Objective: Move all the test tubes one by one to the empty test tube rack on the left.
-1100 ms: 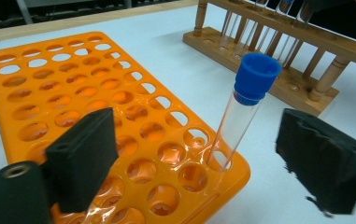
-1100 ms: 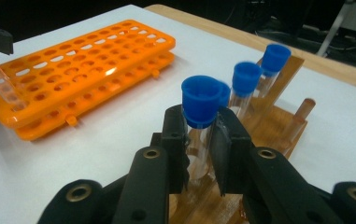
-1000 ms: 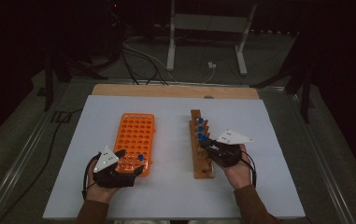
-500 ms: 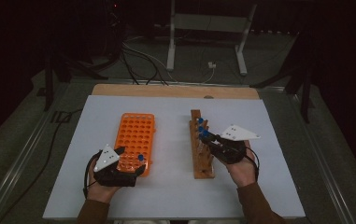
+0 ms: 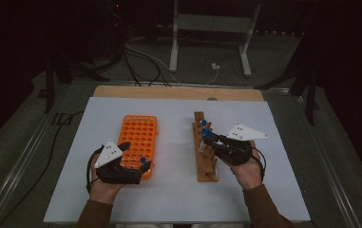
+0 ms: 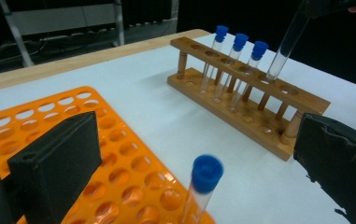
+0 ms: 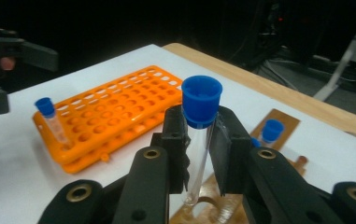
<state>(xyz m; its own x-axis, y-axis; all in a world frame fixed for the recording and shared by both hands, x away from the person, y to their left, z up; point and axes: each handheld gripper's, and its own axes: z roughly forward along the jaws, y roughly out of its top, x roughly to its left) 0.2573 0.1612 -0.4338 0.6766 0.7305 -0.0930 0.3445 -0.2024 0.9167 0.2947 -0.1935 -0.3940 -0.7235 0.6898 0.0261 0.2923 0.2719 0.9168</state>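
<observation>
right gripper [image 7: 199,154] fingers pinch a blue-capped tube [image 7: 199,135]; left gripper [image 6: 194,163] fingers spread.

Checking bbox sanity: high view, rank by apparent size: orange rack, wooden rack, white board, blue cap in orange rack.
1. white board
2. orange rack
3. wooden rack, narrower than the orange one, though similar in length
4. blue cap of the tube in the orange rack
</observation>
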